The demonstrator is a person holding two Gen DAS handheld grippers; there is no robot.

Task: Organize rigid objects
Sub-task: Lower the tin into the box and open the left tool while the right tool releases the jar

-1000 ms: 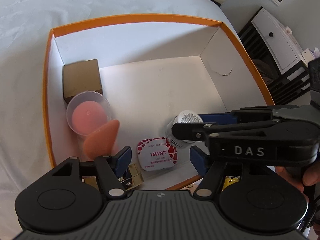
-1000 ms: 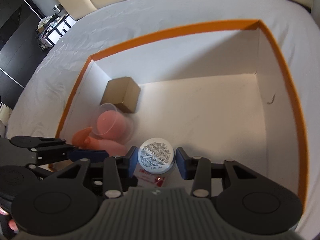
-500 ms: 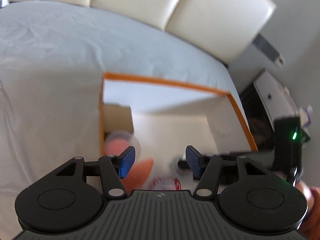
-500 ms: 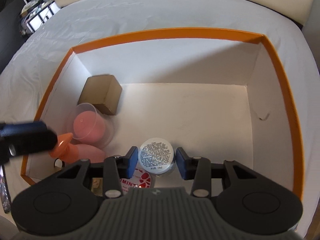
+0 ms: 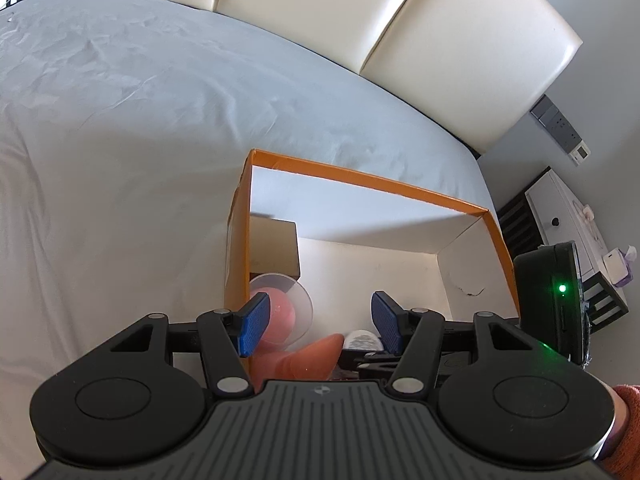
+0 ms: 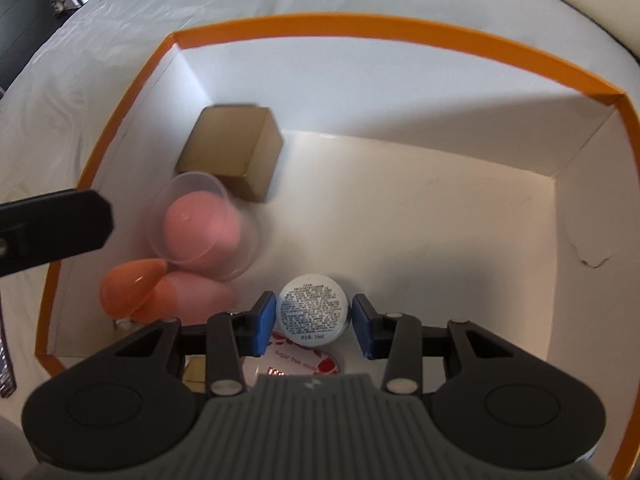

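And here's the right gripper (image 6: pixel 313 322), its blue pads clamped on either side of a small round white jar (image 6: pixel 313 309). We're looking at the jar's flat end, covered in tiny printed text too fine to read. It hangs inside the orange-rimmed box (image 6: pixel 400 32), above the near part of the white floor, and directly below it lies a red-and-white mint tin (image 6: pixel 304 362), mostly hidden behind the jar and the gripper body, with only part of its lettering showing.

Over by the left wall, a brown cardboard cube (image 6: pixel 230 150) sits toward the far corner. Just in front of it is a clear plastic cup with a pink egg-shaped sponge inside (image 6: pixel 202 222), somewhat smeared by blur. An orange teardrop sponge (image 6: pixel 130 290) lies near the front-left corner, touching the cup. Something gold (image 6: pixel 194 372) peeks out by the gripper's left finger, too covered to identify.

The left gripper (image 5: pixel 318 322) hangs above the box's near-left edge, jaws standing moderately apart after closing a little, with nothing between them. From its camera the jar (image 5: pixel 362 340) is only a white sliver behind the orange sponge (image 5: pixel 308 360). A hand in an orange sleeve (image 5: pixel 624 424) is cut off at the right edge. The box rests on a white sheet (image 5: pixel 120 120).
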